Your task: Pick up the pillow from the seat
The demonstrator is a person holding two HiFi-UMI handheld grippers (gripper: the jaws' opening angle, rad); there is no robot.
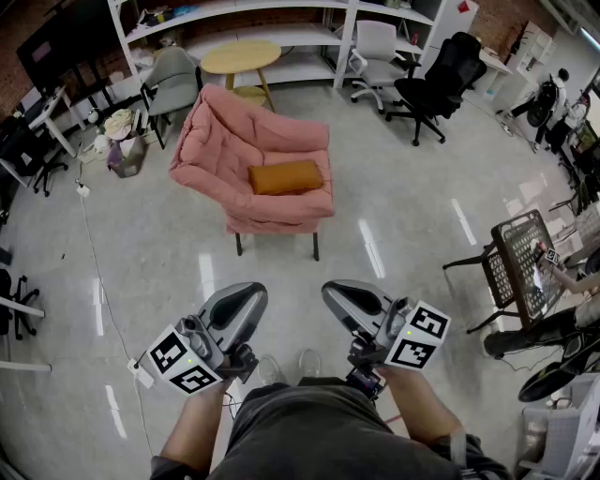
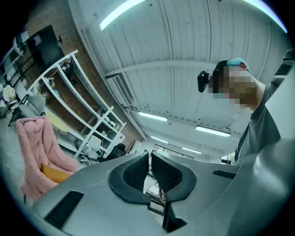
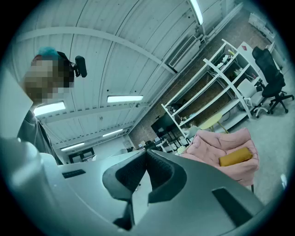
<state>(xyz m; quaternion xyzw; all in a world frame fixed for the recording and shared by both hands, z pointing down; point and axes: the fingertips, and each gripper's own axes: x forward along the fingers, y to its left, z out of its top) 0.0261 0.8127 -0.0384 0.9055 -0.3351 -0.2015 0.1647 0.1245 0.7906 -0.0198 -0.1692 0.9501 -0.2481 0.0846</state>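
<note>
An orange-brown pillow [image 1: 286, 176] lies on the seat of a pink padded chair [image 1: 234, 150] in the middle of the floor. Both grippers are held low and close to the person's body, well short of the chair. My left gripper [image 1: 246, 298] is shut with nothing in it, and my right gripper [image 1: 339, 296] is shut and empty too. In the left gripper view the jaws [image 2: 150, 154] point up at the ceiling, with the chair [image 2: 37, 152] and pillow [image 2: 53, 174] at the left edge. The right gripper view shows the pillow [image 3: 236, 156] on the chair [image 3: 221, 154], right of the closed jaws [image 3: 145, 154].
Behind the chair stand a round yellow table [image 1: 241, 58], white shelving [image 1: 281, 19], a grey chair [image 1: 172, 80] and two office chairs [image 1: 436, 80]. A black mesh chair [image 1: 516, 267] with a person beside it is at the right. A cable [image 1: 94, 253] runs across the floor at left.
</note>
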